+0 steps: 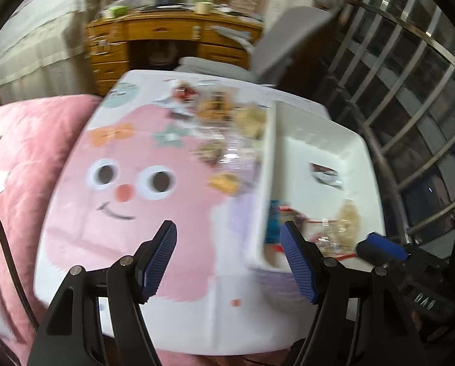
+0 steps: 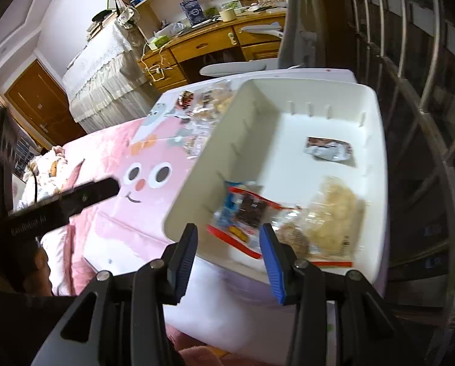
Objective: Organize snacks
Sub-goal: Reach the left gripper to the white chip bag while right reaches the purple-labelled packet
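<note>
A wooden desk [image 2: 209,45] stands behind the cartoon-printed table [image 1: 130,219].

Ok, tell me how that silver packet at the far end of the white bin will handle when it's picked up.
The silver packet looks crinkled and foil-like, so it is probably floppy and light. Its shiny film may be slippery between fingers. It lies flat on the white bin floor, so it is unlikely to roll.

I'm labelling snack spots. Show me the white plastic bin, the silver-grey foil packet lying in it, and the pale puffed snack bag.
White plastic bin [image 2: 194,164]: right wrist view, left wall.
Silver-grey foil packet [image 2: 328,149]: right wrist view, middle.
Pale puffed snack bag [image 2: 334,210]: right wrist view, middle.
</note>
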